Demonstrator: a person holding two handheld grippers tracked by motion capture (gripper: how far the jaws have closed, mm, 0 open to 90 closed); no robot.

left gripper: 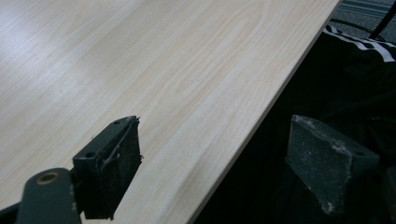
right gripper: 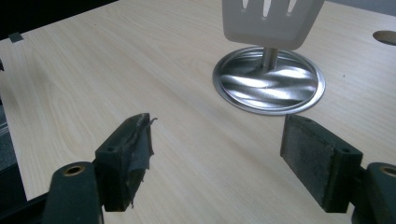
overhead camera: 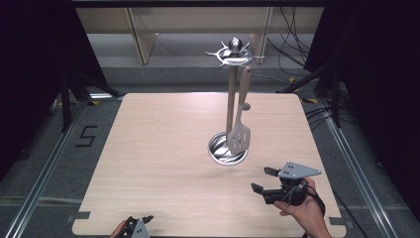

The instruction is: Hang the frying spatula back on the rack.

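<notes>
A pale wooden bench (overhead camera: 163,148) stands on a grey floor, with dark curtains at both sides and cables trailing behind. The right tool (overhead camera: 264,179), held in a hand (overhead camera: 304,208) near the bench's front right corner, has its jaws spread wide with nothing between them. Just ahead of it stands a metal utensil stand (overhead camera: 231,94) with a round shiny base (right gripper: 268,84) and a ring of hooks at the top. A slotted spatula (overhead camera: 239,130) hangs from one hook, its blade just above the base and directly in front of the right tool. The left tool (overhead camera: 140,224) sits at the bench's front edge, well apart from the stand, jaws also wide and empty, one over the wood and one past the edge.
</notes>
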